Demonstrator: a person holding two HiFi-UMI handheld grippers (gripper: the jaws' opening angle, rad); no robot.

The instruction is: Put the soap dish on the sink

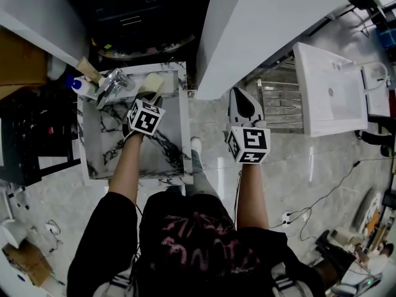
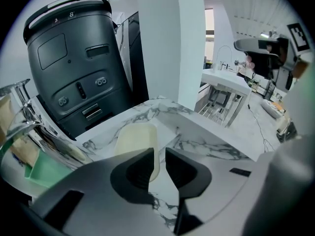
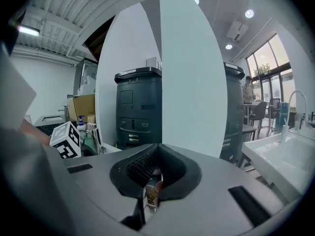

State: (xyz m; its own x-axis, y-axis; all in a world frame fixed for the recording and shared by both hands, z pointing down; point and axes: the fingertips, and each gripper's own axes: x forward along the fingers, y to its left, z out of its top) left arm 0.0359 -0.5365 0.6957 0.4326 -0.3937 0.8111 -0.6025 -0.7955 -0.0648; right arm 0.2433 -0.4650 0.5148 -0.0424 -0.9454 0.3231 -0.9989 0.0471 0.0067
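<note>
The soap dish (image 2: 135, 139) is seen lying on the back rim of the marble sink (image 1: 184, 122), just beside the faucet (image 1: 111, 85). The left gripper (image 2: 160, 154) is held over the dish's near end, jaws slightly parted and clamping nothing. The right gripper (image 3: 156, 149) is held well to the sink's right, jaws closed, empty.

Black shirt (image 1: 185, 240), reddish print
Left gripper (image 1: 147, 98) and right gripper (image 1: 242, 98): grey, each with 1 black-and-white marker cube.
</note>
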